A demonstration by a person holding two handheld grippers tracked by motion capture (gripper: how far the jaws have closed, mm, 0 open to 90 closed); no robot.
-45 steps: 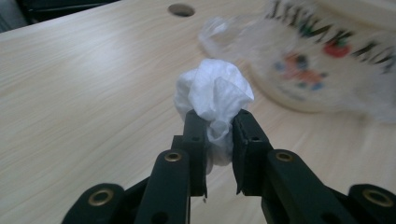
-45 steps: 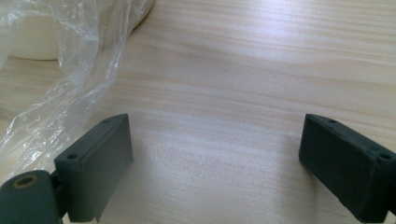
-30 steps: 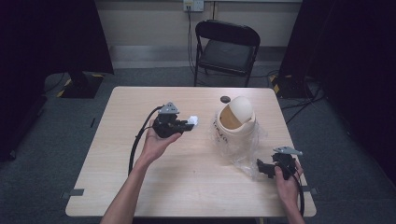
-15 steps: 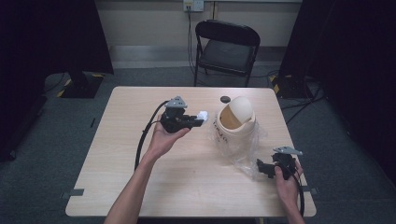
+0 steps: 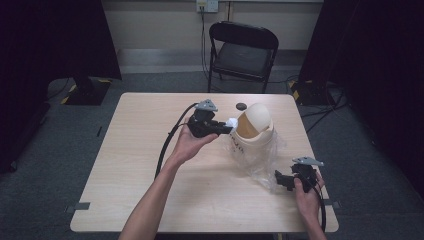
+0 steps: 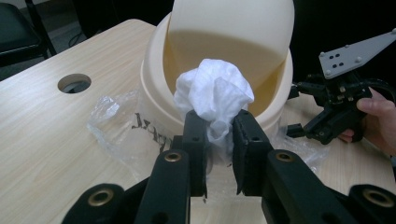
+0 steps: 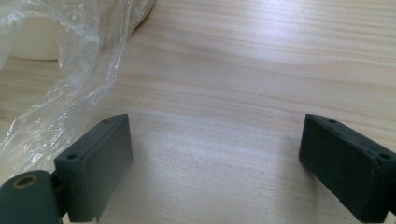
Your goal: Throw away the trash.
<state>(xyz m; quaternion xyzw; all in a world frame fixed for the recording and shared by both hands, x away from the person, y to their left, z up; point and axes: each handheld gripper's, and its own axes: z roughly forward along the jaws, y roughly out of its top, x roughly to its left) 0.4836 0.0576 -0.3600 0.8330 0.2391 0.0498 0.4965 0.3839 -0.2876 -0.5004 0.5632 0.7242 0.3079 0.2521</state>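
Left gripper view: left gripper (image 6: 218, 126) pinches tissue wad (image 6: 214, 95) right at bin (image 6: 224, 51) mouth, not dropped yet. Left to do: push in, release. Right gripper (image 7: 217, 163) wide, holding nothing, beside the bag (image 7: 60, 79) on table (image 7: 261, 70).

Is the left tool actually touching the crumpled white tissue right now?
Touching. In the left gripper view the left tool has both black jaws closed on the crumpled white tissue, pinching its lower part in front of the cream bin.
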